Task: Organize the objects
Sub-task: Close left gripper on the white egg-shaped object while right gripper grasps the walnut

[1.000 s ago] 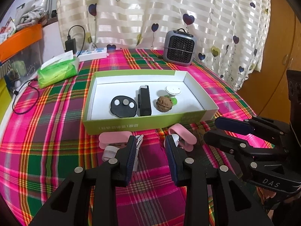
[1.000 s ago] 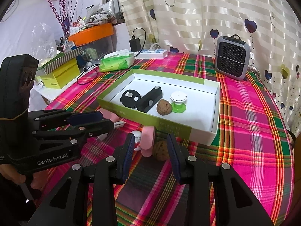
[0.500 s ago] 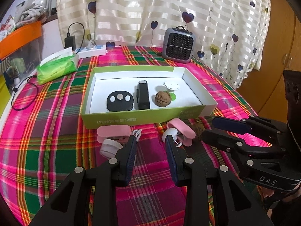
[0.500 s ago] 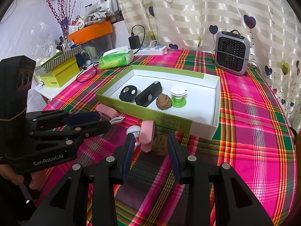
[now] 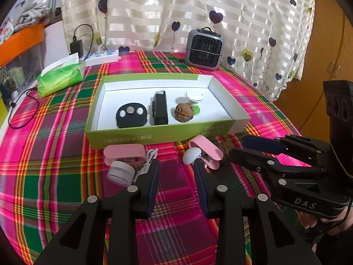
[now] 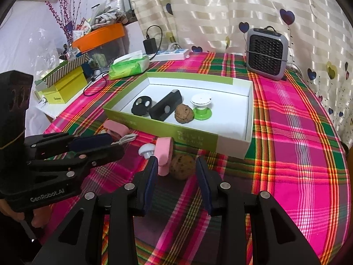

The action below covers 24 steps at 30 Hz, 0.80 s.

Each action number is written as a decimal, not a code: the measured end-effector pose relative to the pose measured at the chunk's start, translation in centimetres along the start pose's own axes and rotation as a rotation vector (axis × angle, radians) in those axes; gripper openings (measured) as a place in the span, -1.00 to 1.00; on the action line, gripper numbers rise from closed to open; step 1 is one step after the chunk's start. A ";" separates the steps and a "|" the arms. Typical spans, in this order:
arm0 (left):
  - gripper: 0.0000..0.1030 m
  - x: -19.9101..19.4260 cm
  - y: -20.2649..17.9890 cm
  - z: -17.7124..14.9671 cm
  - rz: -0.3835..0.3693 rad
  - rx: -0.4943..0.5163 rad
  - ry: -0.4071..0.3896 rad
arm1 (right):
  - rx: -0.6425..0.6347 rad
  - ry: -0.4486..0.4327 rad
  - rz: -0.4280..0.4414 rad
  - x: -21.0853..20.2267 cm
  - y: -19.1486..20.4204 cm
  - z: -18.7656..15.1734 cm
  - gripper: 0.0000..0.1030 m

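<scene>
A green box (image 5: 154, 135) with a white inside holds a black round remote (image 5: 131, 117), a black bar-shaped device (image 5: 160, 108), a walnut (image 5: 184, 115) and a white knob on a green base (image 5: 194, 98). In front of it on the plaid cloth lie a pink clip (image 5: 124, 151) with a white round cap (image 5: 121, 172), and a second pink clip (image 5: 206, 146) with a white knob (image 5: 191, 155). My left gripper (image 5: 176, 165) is open between the two clips, holding nothing. My right gripper (image 6: 176, 163) is open too. A loose walnut (image 6: 182, 167) lies just beyond its fingertips, untouched.
A grey heater (image 5: 204, 48) stands behind the box by the heart-print curtain. At the left are a green tissue pack (image 5: 60, 77), a power strip (image 5: 102, 57) with a charger, a yellow box (image 6: 64, 87) and an orange tray (image 6: 99, 36). A wooden cabinet (image 5: 331, 55) stands at the right.
Both grippers hold almost still with the same opening. No object has moved.
</scene>
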<state>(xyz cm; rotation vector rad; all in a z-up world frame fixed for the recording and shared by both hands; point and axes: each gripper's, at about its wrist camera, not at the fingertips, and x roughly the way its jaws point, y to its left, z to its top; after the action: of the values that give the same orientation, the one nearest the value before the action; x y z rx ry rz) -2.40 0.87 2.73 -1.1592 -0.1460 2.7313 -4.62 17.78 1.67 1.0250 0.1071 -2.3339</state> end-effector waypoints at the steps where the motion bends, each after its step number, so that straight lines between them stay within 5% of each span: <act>1: -0.42 0.1 -0.1 0.0 -0.006 0.001 0.002 | 0.006 0.002 0.001 0.1 -0.1 0.0 -0.28; 24: -0.42 3.6 -0.8 1.0 -0.051 -0.022 0.082 | 0.043 0.036 0.034 1.5 -1.3 0.1 -0.37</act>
<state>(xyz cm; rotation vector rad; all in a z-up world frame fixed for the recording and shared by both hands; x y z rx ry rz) -5.44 2.32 0.99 -1.2538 -0.1918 2.6397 -6.19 18.11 0.49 1.0815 0.0530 -2.2968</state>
